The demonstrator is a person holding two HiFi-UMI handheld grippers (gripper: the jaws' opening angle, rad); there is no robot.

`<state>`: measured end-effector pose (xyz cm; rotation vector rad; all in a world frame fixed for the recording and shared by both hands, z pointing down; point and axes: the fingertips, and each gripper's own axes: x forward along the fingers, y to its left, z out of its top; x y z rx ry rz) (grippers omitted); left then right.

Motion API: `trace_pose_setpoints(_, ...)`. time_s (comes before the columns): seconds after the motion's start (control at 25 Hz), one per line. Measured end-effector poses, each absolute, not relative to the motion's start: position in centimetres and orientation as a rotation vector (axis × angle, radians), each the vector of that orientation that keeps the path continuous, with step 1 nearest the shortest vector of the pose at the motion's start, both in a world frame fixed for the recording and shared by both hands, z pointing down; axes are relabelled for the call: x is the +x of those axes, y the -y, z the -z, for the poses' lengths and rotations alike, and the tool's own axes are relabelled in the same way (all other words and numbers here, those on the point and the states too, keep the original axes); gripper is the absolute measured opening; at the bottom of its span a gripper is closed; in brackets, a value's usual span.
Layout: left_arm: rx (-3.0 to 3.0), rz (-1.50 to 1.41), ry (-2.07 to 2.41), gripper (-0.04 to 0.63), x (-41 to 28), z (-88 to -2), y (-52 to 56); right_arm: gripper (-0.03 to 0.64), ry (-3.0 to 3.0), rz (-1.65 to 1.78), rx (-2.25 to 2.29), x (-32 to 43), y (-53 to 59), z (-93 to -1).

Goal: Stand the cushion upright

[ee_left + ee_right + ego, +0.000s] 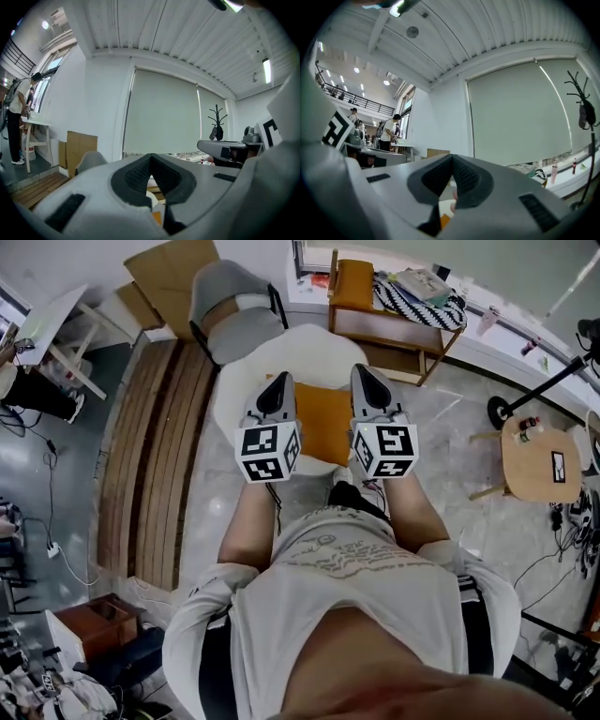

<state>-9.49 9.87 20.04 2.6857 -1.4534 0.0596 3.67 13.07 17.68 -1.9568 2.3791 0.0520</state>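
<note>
Head view: orange cushion [323,423] lies flat on white seat [309,348], frame centre, btwn L gripper [278,382] & R gripper [366,373]. Both clenched on nothing, tips toward frame top. Cushion sits below them; neither looks nearer.

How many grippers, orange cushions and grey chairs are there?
Grippers: 2 (left gripper, right gripper)
Orange cushions: 2 (near cushion, far cushion)
Grey chairs: 1 (grey chair)
Total: 5
</note>
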Motion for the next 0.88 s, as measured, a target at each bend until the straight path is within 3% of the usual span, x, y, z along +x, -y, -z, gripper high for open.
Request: trace_pose_setpoints(0.88,2.599,-0.148,1.499,0.021,-3.7,-21.4,4.7,0.026,-2.444,0.043,-1.905,10.1,2.4,-19.1)
